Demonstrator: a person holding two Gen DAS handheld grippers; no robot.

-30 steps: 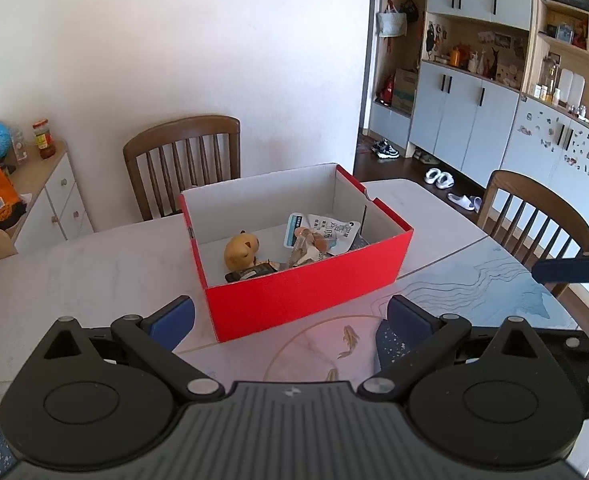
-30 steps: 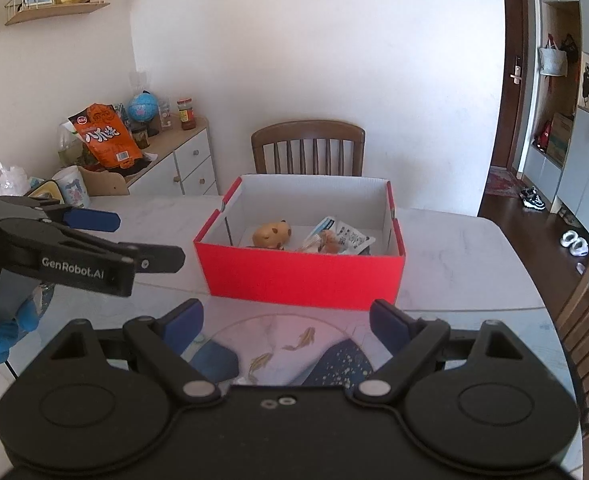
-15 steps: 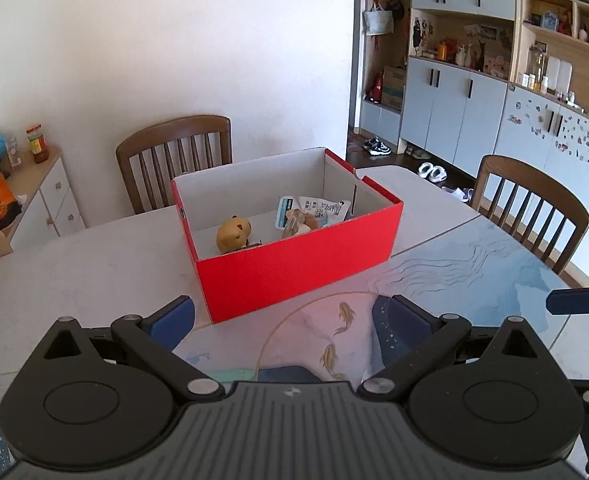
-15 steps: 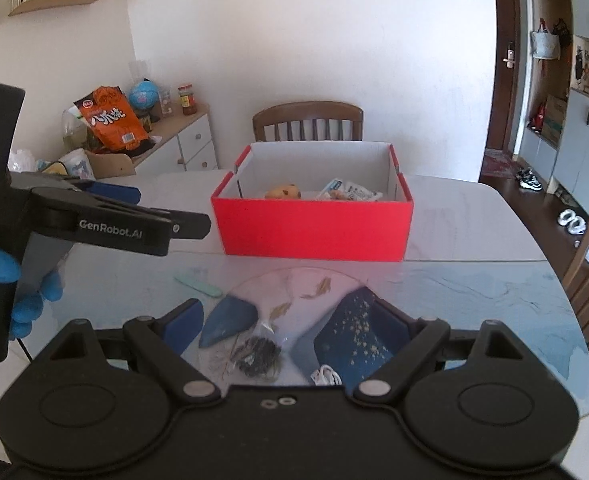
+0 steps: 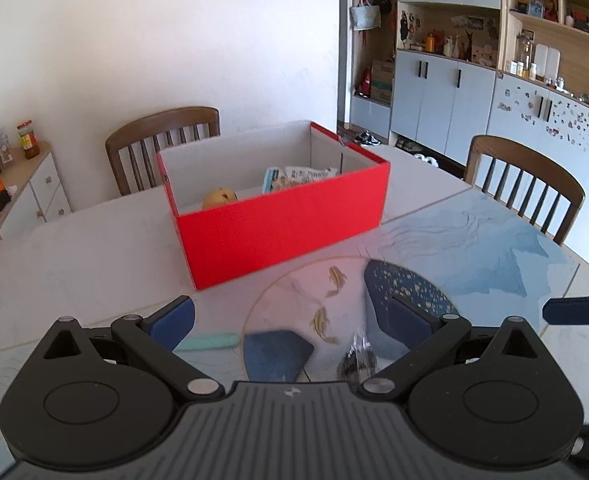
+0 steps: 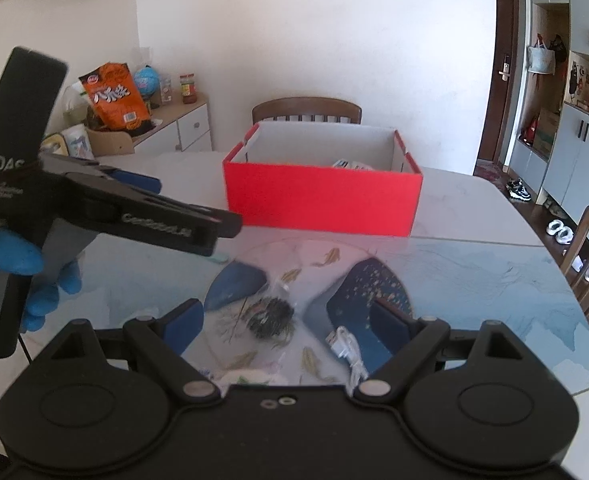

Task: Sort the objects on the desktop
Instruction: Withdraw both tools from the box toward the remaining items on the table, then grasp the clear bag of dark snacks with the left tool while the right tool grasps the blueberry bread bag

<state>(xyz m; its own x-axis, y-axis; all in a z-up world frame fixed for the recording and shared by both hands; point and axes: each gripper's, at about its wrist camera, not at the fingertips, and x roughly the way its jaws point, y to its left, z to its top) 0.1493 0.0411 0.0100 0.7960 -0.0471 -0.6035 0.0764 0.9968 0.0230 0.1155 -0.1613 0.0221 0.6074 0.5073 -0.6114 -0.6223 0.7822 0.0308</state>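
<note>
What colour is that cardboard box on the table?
The box is bright red outside, white inside; the right wrist view shows it best.

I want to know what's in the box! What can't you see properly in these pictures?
- Red box, right wrist view: its front wall hides nearly all the contents.
- Yellow toy, left wrist view: only its top shows above the wall.
- Dark bundle in clear wrap: too blurred to identify.
- White cable: partly hidden behind the right tool.
</note>
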